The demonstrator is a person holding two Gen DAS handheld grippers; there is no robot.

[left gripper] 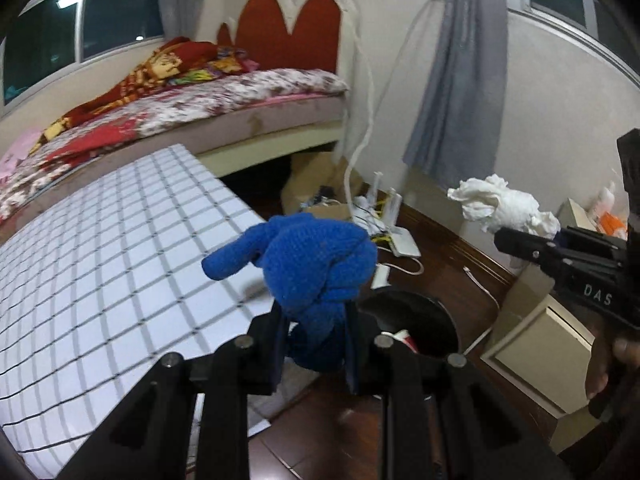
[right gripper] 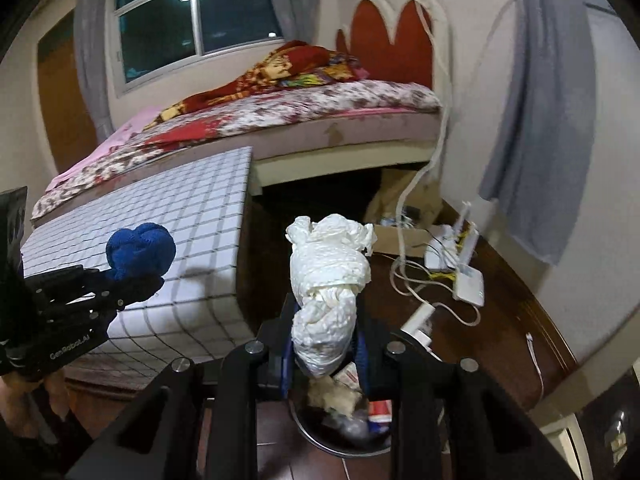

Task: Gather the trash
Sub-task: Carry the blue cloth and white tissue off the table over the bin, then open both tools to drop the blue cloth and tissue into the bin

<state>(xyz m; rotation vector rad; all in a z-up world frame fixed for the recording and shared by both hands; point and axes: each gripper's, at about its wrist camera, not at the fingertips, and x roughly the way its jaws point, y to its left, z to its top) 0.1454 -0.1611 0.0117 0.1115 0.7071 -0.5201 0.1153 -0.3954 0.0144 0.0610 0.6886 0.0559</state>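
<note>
My left gripper is shut on a balled-up blue knitted cloth, held just left of a round black bin on the floor. In the right wrist view the same blue cloth and left gripper show at the left. My right gripper is shut on a crumpled white tissue wad, held above the bin, which holds wrappers and scraps. From the left wrist view the tissue and right gripper appear at the right, with a hand below them.
A table with a white checked cloth stands left of the bin. Behind it is a bed with a red headboard. A white router, cables and a cardboard box lie on the dark wood floor. A cream cabinet stands at the right.
</note>
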